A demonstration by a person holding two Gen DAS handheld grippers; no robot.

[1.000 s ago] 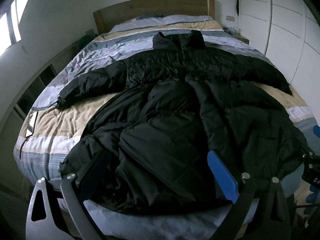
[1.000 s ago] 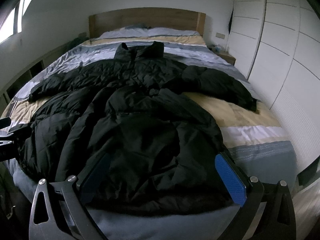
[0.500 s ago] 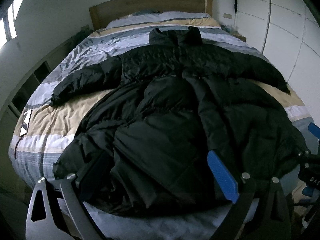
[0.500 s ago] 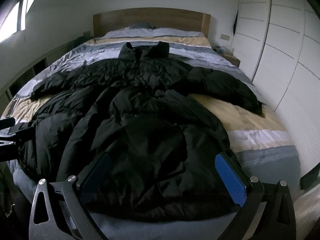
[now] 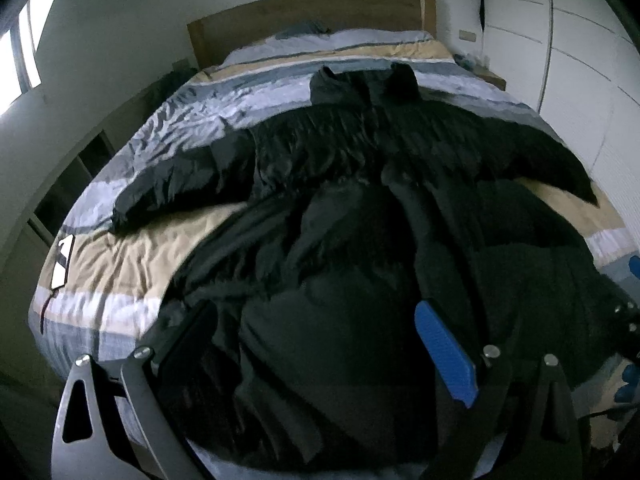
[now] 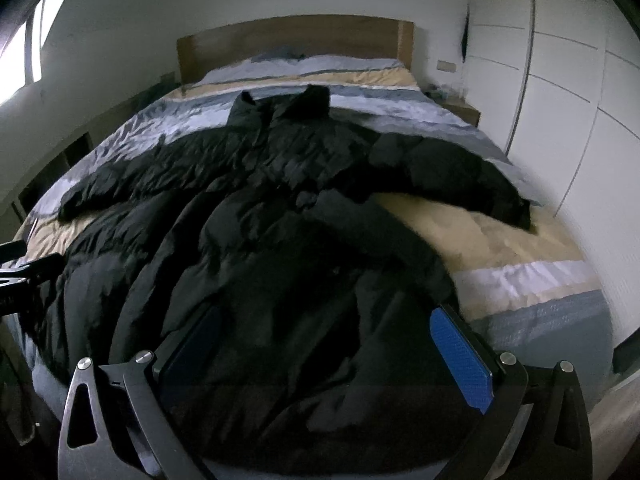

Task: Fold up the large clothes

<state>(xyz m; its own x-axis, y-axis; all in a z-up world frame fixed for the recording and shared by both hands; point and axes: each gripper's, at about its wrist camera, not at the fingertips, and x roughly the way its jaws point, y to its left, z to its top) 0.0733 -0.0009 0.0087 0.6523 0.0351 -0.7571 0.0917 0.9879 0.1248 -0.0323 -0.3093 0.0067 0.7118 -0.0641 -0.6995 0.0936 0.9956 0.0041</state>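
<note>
The left black two-finger gripper with blue pads point(image 5: 320, 356) hovers with its jaws spread wide, gripping nothing. The right black two-finger gripper with blue pads point(image 6: 324, 360) sits level beside it, equally wide apart and empty.

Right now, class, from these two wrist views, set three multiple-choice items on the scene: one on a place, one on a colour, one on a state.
1. Where does the black puffer coat lie?
A. floor
B. striped bed
C. chair

2. What colour are the gripper pads?
A. blue
B. red
C. green

3. How do the jaws of both the left gripper and the right gripper stand?
A. shut on a sleeve
B. shut on nothing
C. open

Answers:
1 B, the coat is spread over the bedcover.
2 A, the pad faces show blue.
3 C, the fingers stand wide apart, holding nothing.
</note>
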